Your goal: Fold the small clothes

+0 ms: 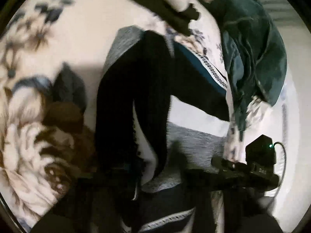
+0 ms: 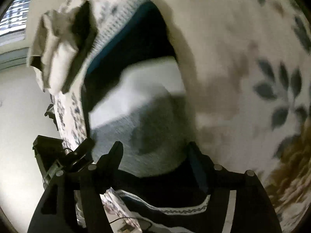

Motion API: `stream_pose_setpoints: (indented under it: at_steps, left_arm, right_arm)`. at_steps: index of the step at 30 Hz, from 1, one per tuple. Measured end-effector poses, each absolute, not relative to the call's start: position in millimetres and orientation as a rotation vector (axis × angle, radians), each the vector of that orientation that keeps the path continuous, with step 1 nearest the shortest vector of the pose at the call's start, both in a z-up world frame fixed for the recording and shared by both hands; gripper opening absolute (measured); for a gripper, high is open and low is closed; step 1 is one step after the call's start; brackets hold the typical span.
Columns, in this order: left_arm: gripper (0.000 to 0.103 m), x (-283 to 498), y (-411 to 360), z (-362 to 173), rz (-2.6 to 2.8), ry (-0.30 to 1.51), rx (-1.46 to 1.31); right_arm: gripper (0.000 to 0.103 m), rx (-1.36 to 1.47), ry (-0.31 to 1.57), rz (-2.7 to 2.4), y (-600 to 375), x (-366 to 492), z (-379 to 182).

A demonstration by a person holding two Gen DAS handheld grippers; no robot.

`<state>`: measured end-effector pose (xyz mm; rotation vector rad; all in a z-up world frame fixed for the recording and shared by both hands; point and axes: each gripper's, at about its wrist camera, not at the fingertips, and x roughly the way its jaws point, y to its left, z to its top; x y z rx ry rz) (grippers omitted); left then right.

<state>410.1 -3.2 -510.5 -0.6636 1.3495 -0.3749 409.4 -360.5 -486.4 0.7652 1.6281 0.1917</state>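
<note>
A small garment (image 1: 134, 89) of black, grey and white knit with a teal band and zigzag trim lies on the flowered bedspread (image 1: 77, 29). In the left wrist view its black part drapes up toward the camera and hides my left gripper, so its jaws cannot be made out. The other gripper (image 1: 243, 167) shows at lower right at the garment's edge. In the right wrist view my right gripper (image 2: 155, 153) stands wide open, its fingers (image 2: 114, 155) either side of the grey and white part of the garment (image 2: 140, 120).
A dark green garment (image 1: 252, 48) lies in a heap at the upper right of the bed. A beige cloth (image 2: 54, 44) lies beyond the small garment. The bed edge (image 2: 66, 108) and a window (image 2: 13, 19) are to the left.
</note>
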Motion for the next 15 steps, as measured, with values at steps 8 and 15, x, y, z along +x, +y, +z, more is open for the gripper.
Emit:
stream_pose_setpoints:
  at_steps: [8,15]
  left_arm:
    - [0.019,418,14,-521,-0.378,1.375,-0.701]
    - [0.053,349,25,-468,-0.451,1.351,-0.614]
  right_arm:
    - [0.036,0.668,1.584,0.191,-334,395,-483]
    - [0.060,0.649,1.652,0.200,-330,374,-464]
